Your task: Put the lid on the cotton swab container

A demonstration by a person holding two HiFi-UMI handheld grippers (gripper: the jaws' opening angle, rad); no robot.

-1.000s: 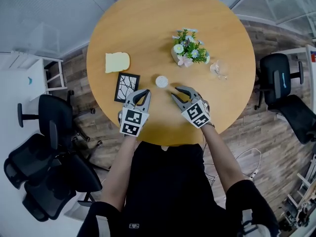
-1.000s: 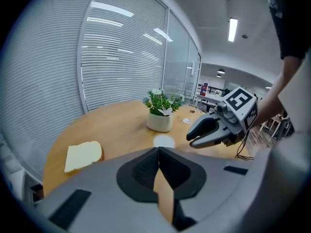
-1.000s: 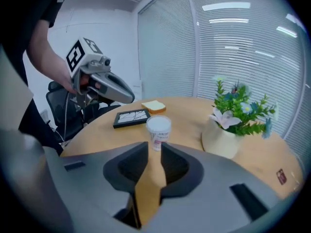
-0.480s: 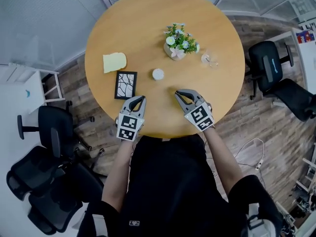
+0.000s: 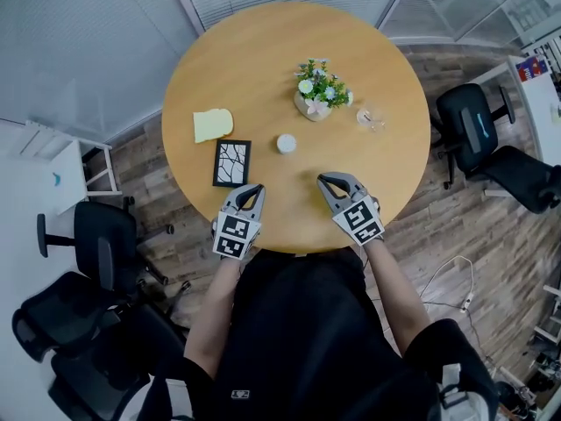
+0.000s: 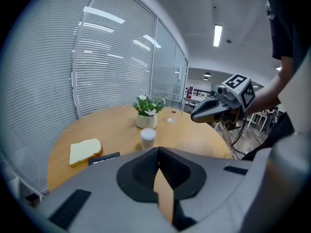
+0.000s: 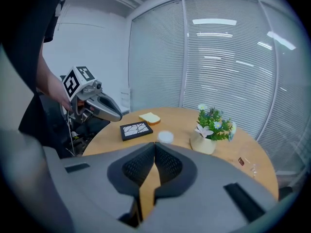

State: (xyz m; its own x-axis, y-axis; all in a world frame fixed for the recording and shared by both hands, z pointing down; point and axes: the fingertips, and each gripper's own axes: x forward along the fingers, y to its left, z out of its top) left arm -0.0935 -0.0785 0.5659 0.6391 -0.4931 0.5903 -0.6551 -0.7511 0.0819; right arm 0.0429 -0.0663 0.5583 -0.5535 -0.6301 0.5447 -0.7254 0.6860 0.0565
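Both were clamped shut with nothing in them, left gripper (image 5: 250,189) and right gripper (image 5: 326,180) side by side over the table's (image 5: 263,60) near edge. The container (image 5: 286,144) sat ahead, roughly between the two, clear of both tips. The plant (image 5: 321,89) was further beyond, and the frame (image 5: 232,163) just ahead-left of the left one.

- An office meeting room: glass partition walls (image 6: 165,72) hung with slatted blinds (image 6: 107,67).
- Black swivel chairs (image 5: 478,125) stand around a round wooden tabletop (image 5: 263,68).
- Long strip lights (image 6: 217,35) run along the ceiling.
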